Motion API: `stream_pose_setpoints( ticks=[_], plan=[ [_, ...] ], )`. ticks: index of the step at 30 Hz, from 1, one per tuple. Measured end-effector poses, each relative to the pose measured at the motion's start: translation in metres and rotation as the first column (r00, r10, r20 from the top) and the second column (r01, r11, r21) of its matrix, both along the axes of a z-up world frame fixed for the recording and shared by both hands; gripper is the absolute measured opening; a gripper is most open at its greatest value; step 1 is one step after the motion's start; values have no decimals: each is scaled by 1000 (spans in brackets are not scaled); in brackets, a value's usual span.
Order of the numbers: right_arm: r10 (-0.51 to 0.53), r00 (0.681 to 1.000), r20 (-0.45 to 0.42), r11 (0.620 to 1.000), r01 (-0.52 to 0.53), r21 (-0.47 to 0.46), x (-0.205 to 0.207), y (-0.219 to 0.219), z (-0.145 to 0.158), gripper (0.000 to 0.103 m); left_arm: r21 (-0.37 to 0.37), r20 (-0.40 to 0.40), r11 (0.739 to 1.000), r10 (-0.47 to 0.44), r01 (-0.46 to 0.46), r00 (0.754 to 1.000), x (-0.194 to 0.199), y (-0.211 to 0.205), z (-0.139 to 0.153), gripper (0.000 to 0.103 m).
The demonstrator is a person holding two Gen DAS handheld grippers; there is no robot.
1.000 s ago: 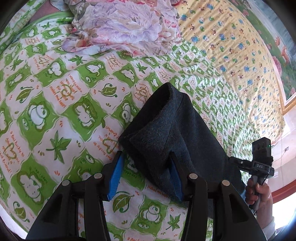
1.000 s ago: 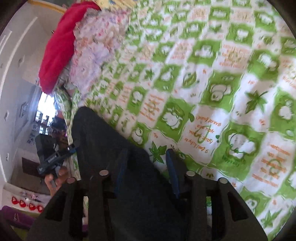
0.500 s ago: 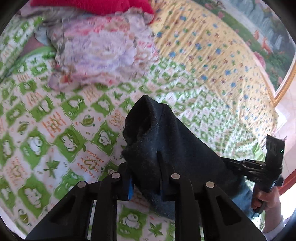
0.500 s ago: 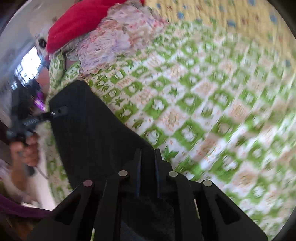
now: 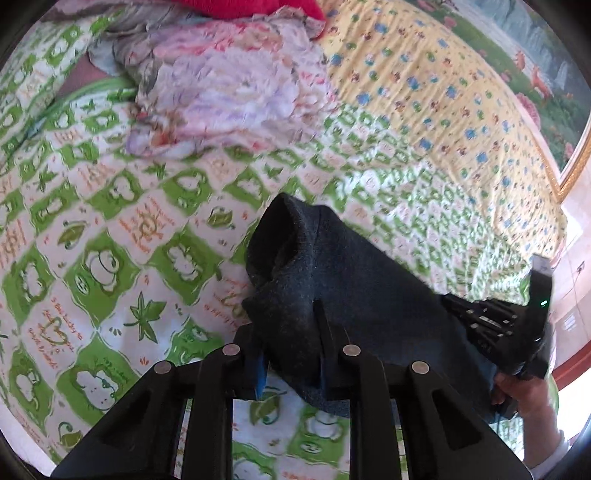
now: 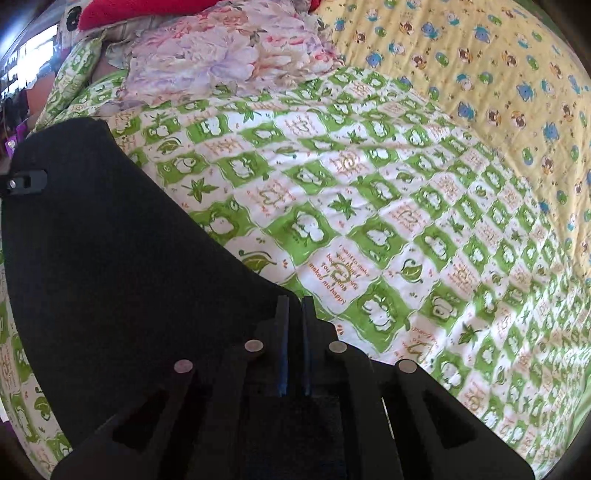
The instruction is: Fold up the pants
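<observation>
Dark charcoal pants stretch in the air between my two grippers above a green frog-print bedsheet. My left gripper holds a bunched corner of the cloth between its blue-padded fingers, and its jaws are opening slightly with the fabric still pinched. In the right wrist view the pants hang as a flat dark sheet on the left. My right gripper is shut on their edge, its fingers nearly touching. The right gripper and the hand holding it also show at the left view's right edge.
A crumpled floral quilt and a red pillow lie at the head of the bed. A yellow blanket with animal prints covers the far side. A framed picture hangs on the wall beyond it.
Both grippers have closed from open onto the pants. The right gripper rolled and swung, and the pants now hang taut between the two grippers.
</observation>
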State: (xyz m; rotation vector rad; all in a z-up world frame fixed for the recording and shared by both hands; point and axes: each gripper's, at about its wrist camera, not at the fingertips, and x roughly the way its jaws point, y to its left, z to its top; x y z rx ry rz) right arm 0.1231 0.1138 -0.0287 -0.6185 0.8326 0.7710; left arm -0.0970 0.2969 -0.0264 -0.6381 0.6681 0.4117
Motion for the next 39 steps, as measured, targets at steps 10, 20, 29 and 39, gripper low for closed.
stream_pose_setpoints(
  ticks=[10,20,29,39],
  plan=[
    [-104,991,-88,970,121,209,-4,-56,49,28,117,0,986,115,-115,993,-31,-5,32,42],
    [-232,945,-233,887,303,349,-36,-145,60,34,149,39,989,16,-22,999,-16,-40,67,51],
    [-337,901,-273,818,424,390,-61,-208,63,35,142,5,976,-168,166,986,32,-98,64,54],
    [-458,836,-303,726,548,416,-89,-274,63,42,151,-18,926,-349,347,937,79,-165,64,57]
  ],
)
